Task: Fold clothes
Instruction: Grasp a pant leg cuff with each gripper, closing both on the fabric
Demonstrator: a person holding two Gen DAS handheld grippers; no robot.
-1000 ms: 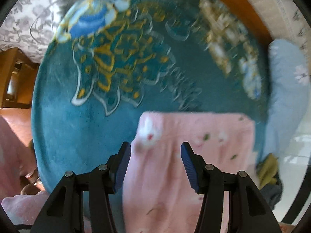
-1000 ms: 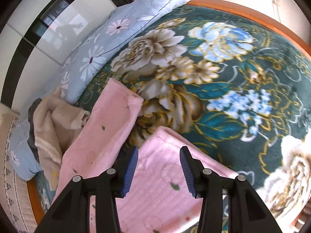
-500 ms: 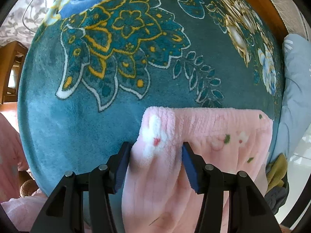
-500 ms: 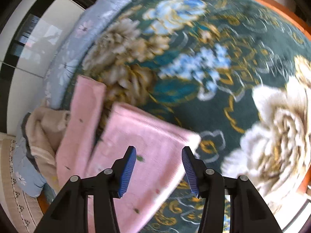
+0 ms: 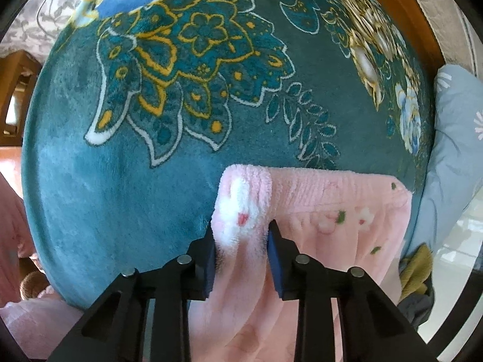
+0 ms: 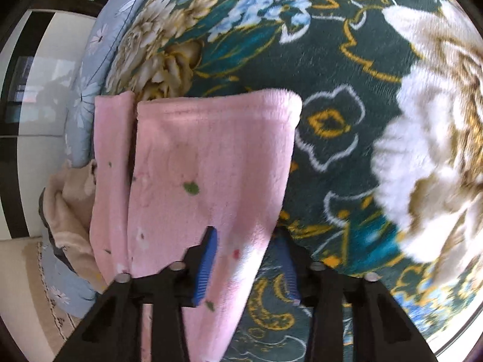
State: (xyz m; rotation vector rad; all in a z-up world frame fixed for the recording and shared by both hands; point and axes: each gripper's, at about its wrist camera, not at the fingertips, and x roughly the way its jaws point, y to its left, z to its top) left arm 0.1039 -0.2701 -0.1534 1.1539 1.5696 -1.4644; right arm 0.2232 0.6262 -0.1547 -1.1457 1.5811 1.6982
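A pink fleece garment [image 5: 317, 211] with small flower prints lies folded on a teal floral blanket [image 5: 120, 181]. My left gripper [image 5: 241, 247] has closed on its near left corner, and the white-flower patch bunches up between the fingers. In the right wrist view the same pink garment [image 6: 211, 150] lies as two side-by-side panels. My right gripper [image 6: 246, 259] is open around its near right edge. The cloth covers the tip of the right finger, and the blue pad of the left finger [image 6: 206, 262] shows bare.
A light blue daisy quilt [image 5: 452, 135] [image 6: 87, 90] runs along one side of the bed. A beige garment [image 6: 66, 205] and olive and dark clothes [image 5: 416, 274] are heaped beside the pink one. A wooden bed frame [image 5: 392, 9] borders the blanket's far edge.
My left gripper moved forward onto the pink garment's corner and its fingers narrowed on it. The right gripper swung round over the blanket, fingers still apart, and the pink garment now sits squarer in view.
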